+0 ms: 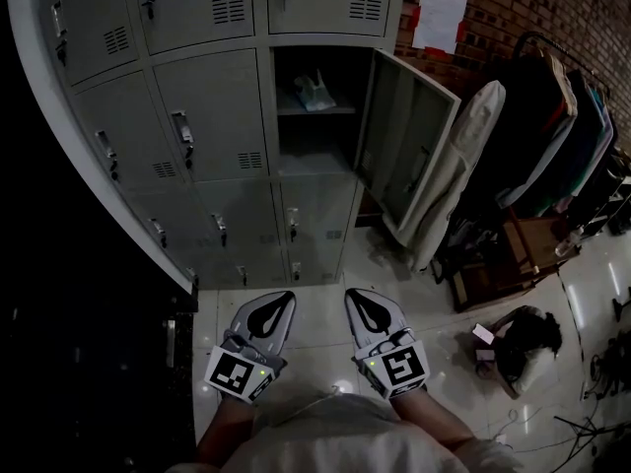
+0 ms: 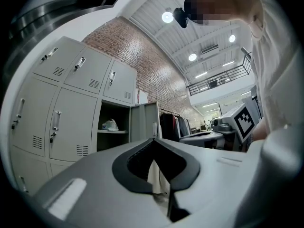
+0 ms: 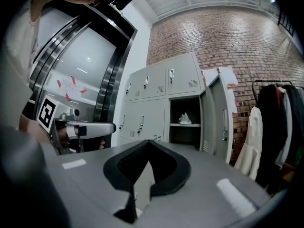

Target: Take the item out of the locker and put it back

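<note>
A grey locker bank point(image 1: 207, 116) stands ahead, with one compartment point(image 1: 314, 141) open and its door point(image 1: 404, 151) swung out to the right. On that compartment's shelf lies a small whitish crumpled item point(image 1: 314, 92), which also shows in the left gripper view point(image 2: 110, 125) and the right gripper view point(image 3: 185, 119). Both grippers hang low over the floor, well short of the locker. My left gripper point(image 1: 286, 297) is shut with nothing in it point(image 2: 153, 139). My right gripper point(image 1: 353, 295) is shut and empty too point(image 3: 148, 141).
A white coat point(image 1: 458, 166) hangs just right of the open door. Behind it stands a clothes rack point(image 1: 557, 126) full of dark garments. A dark bag point(image 1: 523, 348) lies on the tiled floor at right. Papers point(image 1: 439, 13) are pinned to the brick wall.
</note>
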`<state>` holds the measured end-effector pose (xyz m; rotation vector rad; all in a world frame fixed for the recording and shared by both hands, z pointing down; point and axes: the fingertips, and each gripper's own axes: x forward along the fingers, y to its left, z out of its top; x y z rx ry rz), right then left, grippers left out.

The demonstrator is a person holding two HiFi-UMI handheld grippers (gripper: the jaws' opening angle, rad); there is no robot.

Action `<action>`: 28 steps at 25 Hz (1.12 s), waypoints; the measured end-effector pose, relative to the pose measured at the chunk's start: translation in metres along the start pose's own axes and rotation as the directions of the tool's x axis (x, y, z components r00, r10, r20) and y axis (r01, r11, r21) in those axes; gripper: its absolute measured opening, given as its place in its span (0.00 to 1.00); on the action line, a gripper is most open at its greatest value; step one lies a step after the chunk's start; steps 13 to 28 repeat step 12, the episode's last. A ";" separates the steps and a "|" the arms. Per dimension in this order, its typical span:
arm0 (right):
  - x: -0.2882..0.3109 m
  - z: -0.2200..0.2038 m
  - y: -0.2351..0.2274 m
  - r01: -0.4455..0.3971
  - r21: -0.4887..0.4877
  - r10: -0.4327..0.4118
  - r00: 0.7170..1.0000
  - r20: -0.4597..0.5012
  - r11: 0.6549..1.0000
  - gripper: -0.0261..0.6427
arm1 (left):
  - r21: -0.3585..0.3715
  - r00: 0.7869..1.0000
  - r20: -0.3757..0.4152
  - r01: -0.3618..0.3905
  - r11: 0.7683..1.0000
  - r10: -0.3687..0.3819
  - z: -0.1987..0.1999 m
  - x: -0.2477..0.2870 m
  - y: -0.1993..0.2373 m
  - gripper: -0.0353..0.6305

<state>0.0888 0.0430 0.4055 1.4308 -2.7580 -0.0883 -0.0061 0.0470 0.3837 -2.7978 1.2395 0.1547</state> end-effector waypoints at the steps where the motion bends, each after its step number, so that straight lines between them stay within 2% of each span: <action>1: 0.000 -0.001 0.001 -0.002 0.002 0.002 1.000 -0.002 1.000 0.04 | -0.001 1.000 -0.002 0.000 1.000 0.000 -0.001 0.000 0.000 0.05; 28: 0.004 0.002 0.008 -0.013 -0.020 0.013 1.000 0.020 1.000 0.04 | 0.021 1.000 -0.014 0.009 1.000 -0.008 -0.006 0.001 0.002 0.05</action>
